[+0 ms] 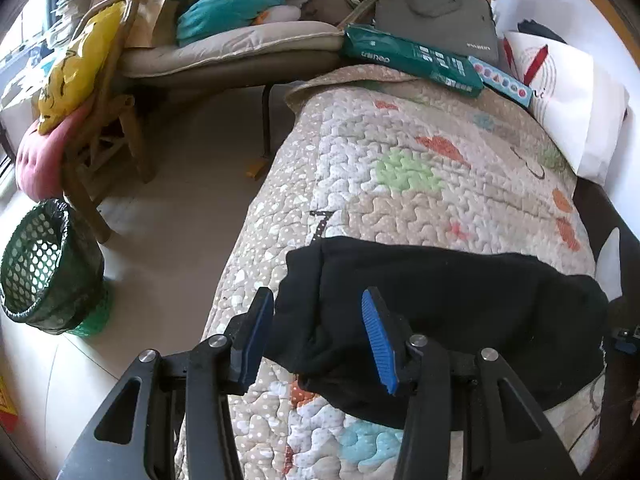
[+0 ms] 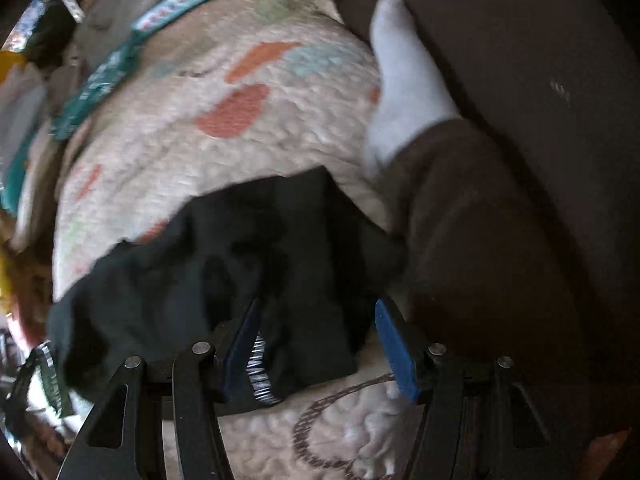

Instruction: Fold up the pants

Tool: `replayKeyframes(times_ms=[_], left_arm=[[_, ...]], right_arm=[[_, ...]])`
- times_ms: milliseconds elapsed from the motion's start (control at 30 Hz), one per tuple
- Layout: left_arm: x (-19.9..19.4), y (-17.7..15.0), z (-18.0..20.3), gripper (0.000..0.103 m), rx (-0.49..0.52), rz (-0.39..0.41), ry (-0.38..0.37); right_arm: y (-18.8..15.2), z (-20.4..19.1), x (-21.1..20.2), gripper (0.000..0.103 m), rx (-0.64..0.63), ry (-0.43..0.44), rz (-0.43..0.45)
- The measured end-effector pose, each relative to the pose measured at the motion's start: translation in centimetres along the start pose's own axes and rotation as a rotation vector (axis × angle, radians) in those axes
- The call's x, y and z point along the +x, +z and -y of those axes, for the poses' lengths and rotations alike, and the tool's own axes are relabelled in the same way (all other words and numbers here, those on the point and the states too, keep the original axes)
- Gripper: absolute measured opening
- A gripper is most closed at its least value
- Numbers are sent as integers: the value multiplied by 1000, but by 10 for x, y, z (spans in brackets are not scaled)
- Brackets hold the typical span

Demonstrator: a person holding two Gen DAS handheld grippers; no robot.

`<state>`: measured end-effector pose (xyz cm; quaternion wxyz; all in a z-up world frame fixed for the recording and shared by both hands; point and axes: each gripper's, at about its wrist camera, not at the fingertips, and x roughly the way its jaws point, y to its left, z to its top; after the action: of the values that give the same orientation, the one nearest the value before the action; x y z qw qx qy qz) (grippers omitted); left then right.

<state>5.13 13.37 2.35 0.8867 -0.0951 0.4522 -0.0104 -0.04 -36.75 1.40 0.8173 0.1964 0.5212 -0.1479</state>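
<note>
Both claws gape. From the left wrist, the left claw (image 1: pixel 318 338) straddles the black pants (image 1: pixel 452 312), bunched on the quilt (image 1: pixel 400 184); pinch one clean edge, I'd judge. Beyond the pants: a chair (image 1: pixel 224 46), a green basket (image 1: pixel 44 272).

From the right wrist, blurred, the right claw (image 2: pixel 320 344) straddles the pants' other end; beside them, a white sock (image 2: pixel 404 80).
</note>
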Motion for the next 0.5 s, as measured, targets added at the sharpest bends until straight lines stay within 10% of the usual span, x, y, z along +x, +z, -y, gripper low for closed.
replayKeyframes(times_ms=[200,367,500], left_arm=[[8,1,-6,45,-58,-45,-58],[8,1,-12,45,-102,-61,-93],[10,1,-14,45,-131,-73,-111]], right_arm=[[-6,-17,17,64,-148,-114,-33],[-12,-24,8,15,-197,-58,-52],[-5,-29,-17,13,-233,-75,12]])
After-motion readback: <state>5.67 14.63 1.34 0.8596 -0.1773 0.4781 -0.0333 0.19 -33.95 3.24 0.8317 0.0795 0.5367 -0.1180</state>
